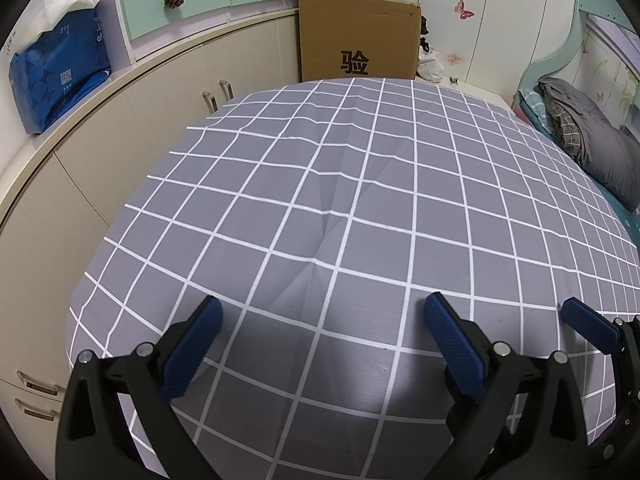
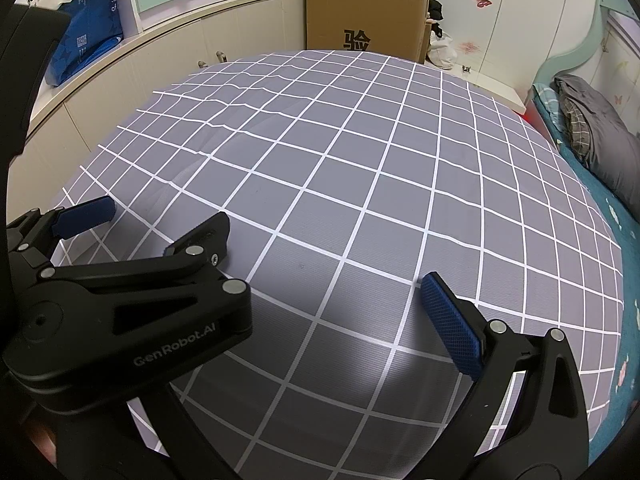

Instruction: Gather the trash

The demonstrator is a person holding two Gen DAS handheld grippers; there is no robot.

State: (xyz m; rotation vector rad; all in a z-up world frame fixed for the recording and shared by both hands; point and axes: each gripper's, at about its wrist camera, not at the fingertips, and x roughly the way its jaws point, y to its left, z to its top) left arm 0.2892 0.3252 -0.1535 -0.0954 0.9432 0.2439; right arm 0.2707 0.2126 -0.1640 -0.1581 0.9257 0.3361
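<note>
Two hand-held grippers hover side by side over a table covered by a grey cloth [image 1: 360, 184] with a white grid. The left gripper [image 1: 322, 330] has its blue-padded fingers spread wide, holding nothing. The right gripper [image 2: 316, 292] is also spread wide and empty; one blue pad [image 2: 450, 322] shows clearly. No trash is visible on the cloth. At the far side stands a cardboard box [image 1: 358, 36]; a blue bag [image 1: 60, 68] sits far left on a cabinet.

Matt grey checked cloth [image 1: 360, 208] wrinkled; brown cardboard box [image 1: 356, 36]; left claw [image 1: 320, 344] black plastic, ribbed blue pads.
</note>
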